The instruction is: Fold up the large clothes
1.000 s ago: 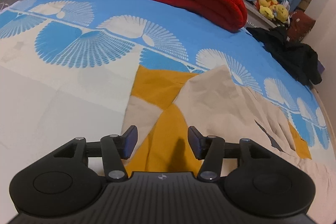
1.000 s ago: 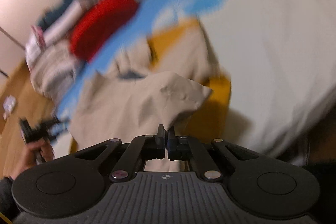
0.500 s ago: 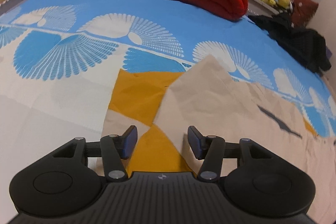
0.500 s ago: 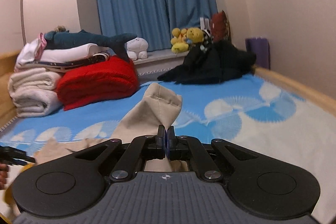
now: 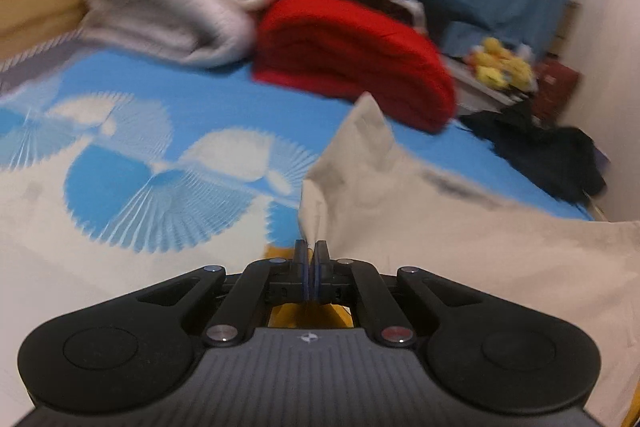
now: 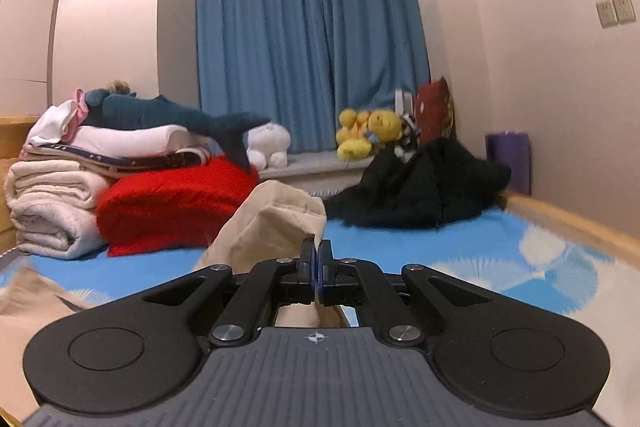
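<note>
A large beige garment (image 5: pixel 420 211) with a mustard-yellow part (image 5: pixel 304 315) lies spread on the blue fan-patterned bed sheet (image 5: pixel 120 179). My left gripper (image 5: pixel 311 247) has its jaws closing to a tight pinch on the garment's edge, and a beige corner stands up just beyond the fingertips. In the right wrist view, my right gripper (image 6: pixel 317 247) is shut on another corner of the beige garment (image 6: pixel 276 223), held raised above the bed. More beige cloth trails down at the left (image 6: pixel 28 299).
At the head of the bed are a folded red blanket (image 6: pixel 172 203), stacked white blankets (image 6: pixel 52 211) and a shark plush (image 6: pixel 176 115). A black clothes pile (image 6: pixel 420 187) and yellow plush toys (image 6: pixel 368 135) sit by the blue curtain (image 6: pixel 308 39). A wooden bed rail (image 6: pixel 568 223) runs along the right.
The left jaws closed on the garment's edge and the view tipped up. The right gripper swung from looking down at the bed to level, still holding the beige corner.
</note>
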The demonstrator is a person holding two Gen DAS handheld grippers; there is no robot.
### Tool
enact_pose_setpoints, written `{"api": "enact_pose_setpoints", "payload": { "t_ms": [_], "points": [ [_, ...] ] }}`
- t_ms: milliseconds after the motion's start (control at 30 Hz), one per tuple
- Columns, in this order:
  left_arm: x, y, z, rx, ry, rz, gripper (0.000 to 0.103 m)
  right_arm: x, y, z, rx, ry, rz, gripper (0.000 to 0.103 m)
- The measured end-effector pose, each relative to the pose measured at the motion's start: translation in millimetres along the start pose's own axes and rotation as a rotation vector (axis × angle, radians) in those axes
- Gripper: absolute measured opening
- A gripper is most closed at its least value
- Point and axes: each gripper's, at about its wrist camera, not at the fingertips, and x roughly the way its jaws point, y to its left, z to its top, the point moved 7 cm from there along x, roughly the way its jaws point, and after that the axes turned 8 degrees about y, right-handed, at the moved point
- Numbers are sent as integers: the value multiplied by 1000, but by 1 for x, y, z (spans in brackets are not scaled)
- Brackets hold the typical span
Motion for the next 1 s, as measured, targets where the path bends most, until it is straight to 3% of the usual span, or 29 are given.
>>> {"api": "enact_pose_setpoints", "payload": {
  "t_ms": [100,133,167,233,267,333,400,533,567,600,633,667,700,833,900,933,967,1000],
  "points": [
    [31,13,-9,-45,107,40,6,39,-1,0,20,37,-32,0],
    [39,16,-14,-52,143,63,10,55,-1,-4,26,66,-34,1],
    [45,20,-18,-64,176,83,22,74,0,-11,29,115,-32,3],
    [50,25,-24,-80,218,74,40,106,-1,-33,16,221,-90,18],
    [52,28,-27,-80,231,61,46,119,-4,-43,25,275,-125,30],
    [54,30,-30,-65,255,56,50,135,-11,-65,102,399,-97,31],
    [59,32,-33,-57,281,61,52,142,-17,-85,144,527,-65,31],
    [69,36,-44,-93,342,54,50,135,-27,-125,107,706,-105,38],
    [68,33,-49,-87,351,58,42,132,-30,-133,113,733,-104,38],
    [64,28,-51,-78,348,62,30,130,-30,-140,123,751,-94,38],
    [61,26,-51,-72,337,63,10,129,-30,-145,134,761,-81,36],
    [57,24,-48,-71,314,53,1,126,-30,-147,140,756,-69,21],
    [50,21,-44,-70,283,44,1,122,-28,-145,137,737,-58,7],
    [29,16,-27,-71,142,-3,1,109,-21,-107,93,559,-59,2],
    [33,16,-32,-57,170,17,5,105,-25,-97,116,505,-93,2],
    [37,19,-35,-60,202,36,13,106,-28,-99,127,512,-110,2],
    [43,25,-41,-73,254,60,34,110,-30,-107,133,548,-122,3],
    [47,30,-47,-83,303,75,45,112,-32,-117,144,591,-135,6]
  ]
}}
